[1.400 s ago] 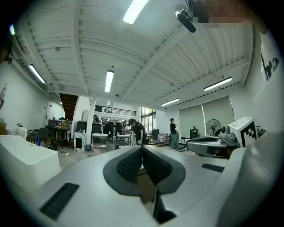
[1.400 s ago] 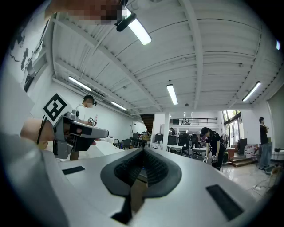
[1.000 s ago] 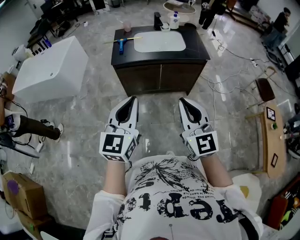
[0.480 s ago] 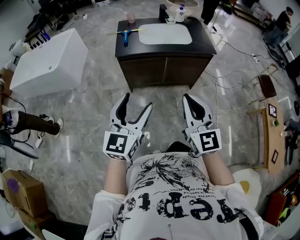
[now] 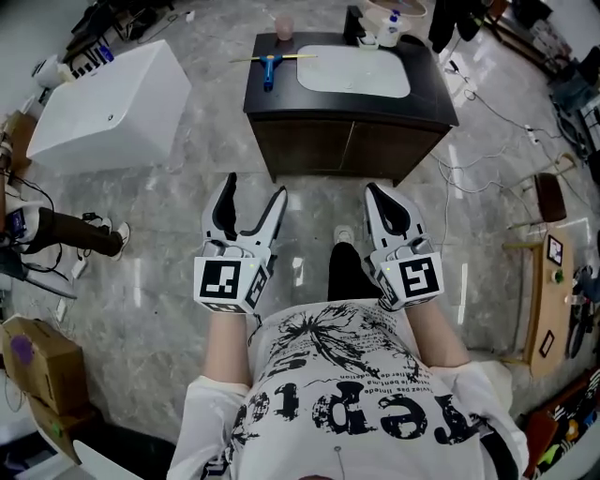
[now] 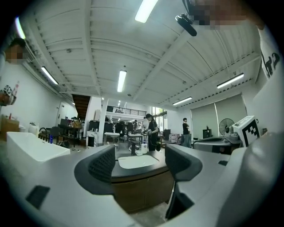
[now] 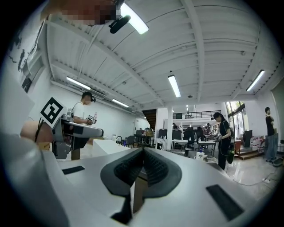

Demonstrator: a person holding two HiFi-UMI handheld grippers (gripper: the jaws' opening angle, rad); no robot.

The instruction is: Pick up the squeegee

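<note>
The squeegee [image 5: 272,67], with a blue handle and a pale blade, lies on the left end of the dark vanity counter [image 5: 281,89], beside the white sink basin [image 5: 354,71]. My left gripper [image 5: 253,187] hangs over the floor short of the vanity front, its jaws opening with nothing between them. In the left gripper view the left gripper [image 6: 141,163] frames the basin [image 6: 135,161] and the squeegee is hidden. My right gripper [image 5: 377,192] is level with the left one, shut and empty. In the right gripper view the pads of the right gripper [image 7: 143,166] meet.
A white tub [image 5: 112,98] stands left of the vanity. A pink cup [image 5: 283,26], a faucet [image 5: 354,23] and a soap bottle [image 5: 389,28] sit at the counter's back. Cables [image 5: 469,159] trail on the marble floor at right, near a wooden bench [image 5: 544,291]. A cardboard box [image 5: 33,375] sits at lower left.
The left jaws have gone from shut to wide open. Both grippers have moved forward toward the vanity, and a foot has stepped forward between them. The right gripper has stayed shut.
</note>
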